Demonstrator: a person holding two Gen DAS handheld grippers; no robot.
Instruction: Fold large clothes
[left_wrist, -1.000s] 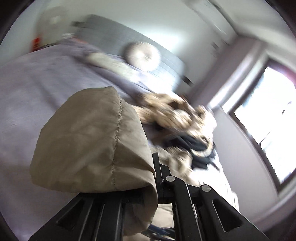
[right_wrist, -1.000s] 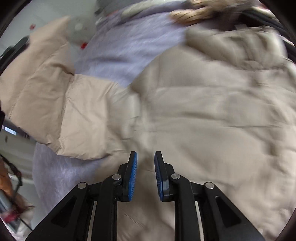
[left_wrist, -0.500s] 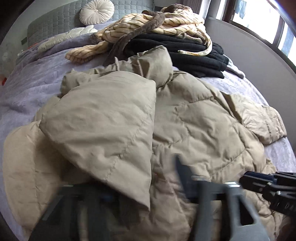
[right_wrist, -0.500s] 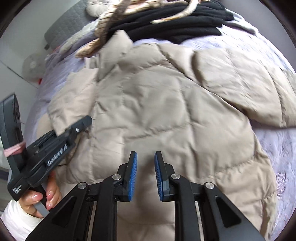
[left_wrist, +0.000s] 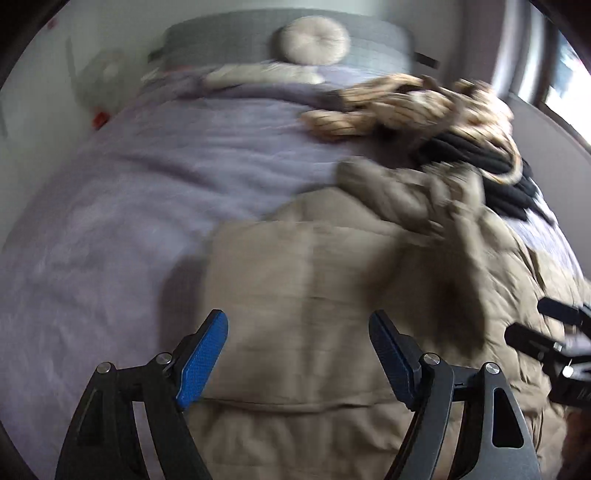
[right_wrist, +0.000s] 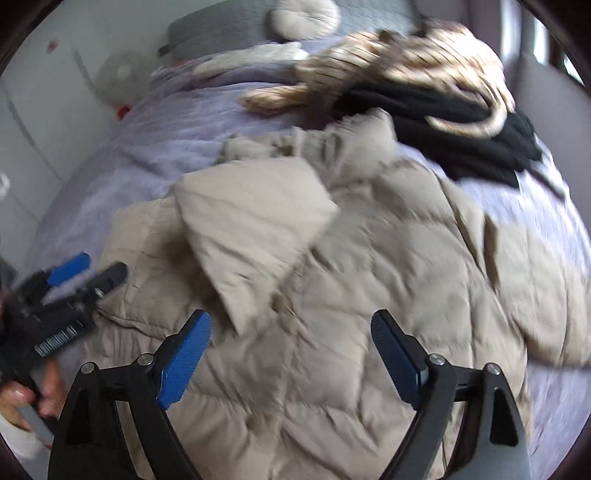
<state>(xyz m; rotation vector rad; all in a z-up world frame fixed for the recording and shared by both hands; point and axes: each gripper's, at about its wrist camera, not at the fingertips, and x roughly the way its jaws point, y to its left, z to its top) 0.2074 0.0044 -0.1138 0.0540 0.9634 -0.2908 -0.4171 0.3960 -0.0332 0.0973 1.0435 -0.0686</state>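
A beige quilted puffer jacket lies spread on the lavender bed, with one sleeve folded over its front. It also fills the lower right of the left wrist view. My left gripper is open and empty just above the jacket's left edge; it also shows at the left of the right wrist view. My right gripper is open and empty over the jacket's lower front; it shows at the right edge of the left wrist view.
A pile of black clothes with a tan striped garment on top lies beyond the jacket. A round cushion leans on the grey headboard. Lavender bedspread stretches left. A window is at the right.
My left gripper let go of the jacket sleeve, which now lies folded across the jacket. Both grippers have opened wide, and the right one was shut before.
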